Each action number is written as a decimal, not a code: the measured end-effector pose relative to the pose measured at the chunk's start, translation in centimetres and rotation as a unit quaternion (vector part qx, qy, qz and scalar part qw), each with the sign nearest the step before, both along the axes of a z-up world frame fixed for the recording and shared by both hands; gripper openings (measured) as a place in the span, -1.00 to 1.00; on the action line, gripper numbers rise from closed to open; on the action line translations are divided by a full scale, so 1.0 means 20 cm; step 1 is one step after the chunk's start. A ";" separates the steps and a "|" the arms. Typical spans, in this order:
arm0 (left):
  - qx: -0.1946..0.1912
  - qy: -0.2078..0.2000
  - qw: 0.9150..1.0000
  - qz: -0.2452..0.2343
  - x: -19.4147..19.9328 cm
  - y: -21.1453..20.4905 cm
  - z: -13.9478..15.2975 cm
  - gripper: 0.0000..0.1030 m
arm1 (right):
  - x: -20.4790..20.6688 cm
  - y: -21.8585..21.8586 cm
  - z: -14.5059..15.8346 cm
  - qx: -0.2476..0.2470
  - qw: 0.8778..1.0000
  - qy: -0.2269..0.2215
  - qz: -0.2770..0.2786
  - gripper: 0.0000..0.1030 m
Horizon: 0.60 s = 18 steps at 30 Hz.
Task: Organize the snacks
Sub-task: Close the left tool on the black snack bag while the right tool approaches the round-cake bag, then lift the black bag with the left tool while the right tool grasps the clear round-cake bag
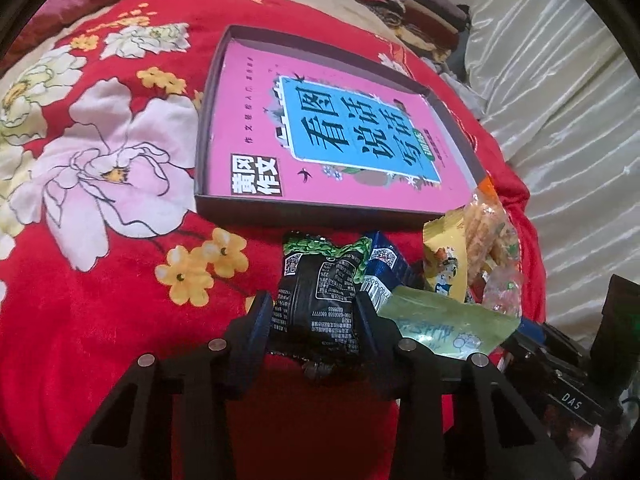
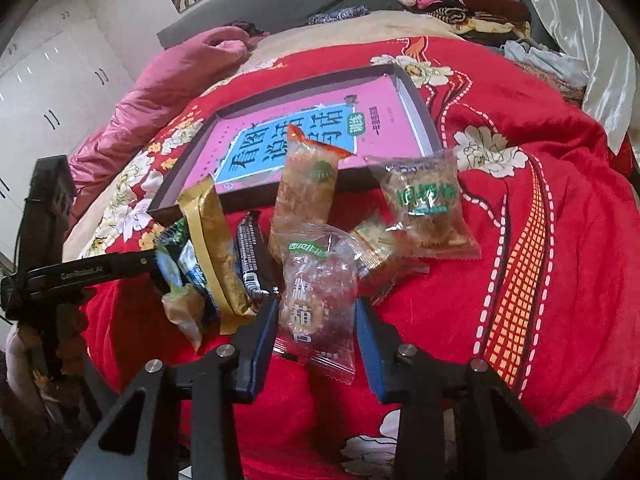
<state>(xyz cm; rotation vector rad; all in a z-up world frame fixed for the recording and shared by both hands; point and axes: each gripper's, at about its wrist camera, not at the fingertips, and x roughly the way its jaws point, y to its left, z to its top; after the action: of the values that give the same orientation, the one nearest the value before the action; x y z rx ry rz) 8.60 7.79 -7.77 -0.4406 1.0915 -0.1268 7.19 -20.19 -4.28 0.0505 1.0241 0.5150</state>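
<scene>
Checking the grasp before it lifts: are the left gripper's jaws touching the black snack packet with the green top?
Touching. The left wrist view shows the left gripper with both jaws pressed against the black snack packet.

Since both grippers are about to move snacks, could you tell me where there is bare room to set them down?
The shallow box holds only a pink book, so its flat cover is free. The red floral blanket left of the box is bare too. It is crowded just before the box's near wall, where the snack packets pile up.
</scene>
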 end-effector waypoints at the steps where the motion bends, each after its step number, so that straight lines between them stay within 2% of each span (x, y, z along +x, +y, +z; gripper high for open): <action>1: -0.005 0.001 1.000 0.000 0.00 0.00 0.00 -0.16 | 0.00 0.00 0.00 0.001 1.000 -0.001 0.000 -0.23; 6: -0.011 0.000 1.000 -0.003 0.03 0.00 -0.02 -0.16 | 0.00 0.00 0.03 0.008 1.000 -0.013 0.001 -0.25; 11: -0.053 -0.004 0.998 0.015 0.03 0.04 -0.04 -0.21 | -0.01 0.00 0.04 0.011 1.000 -0.024 0.004 -0.26; 18: -0.042 -0.026 0.998 0.026 -0.02 0.03 0.04 -0.23 | -0.01 -0.03 0.07 0.026 0.999 -0.034 0.000 -0.26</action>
<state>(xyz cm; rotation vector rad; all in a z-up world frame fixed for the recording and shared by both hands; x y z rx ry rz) 8.11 8.34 -7.06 -0.5385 1.0257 -0.1368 6.95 -20.84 -2.94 0.0792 0.9450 0.5410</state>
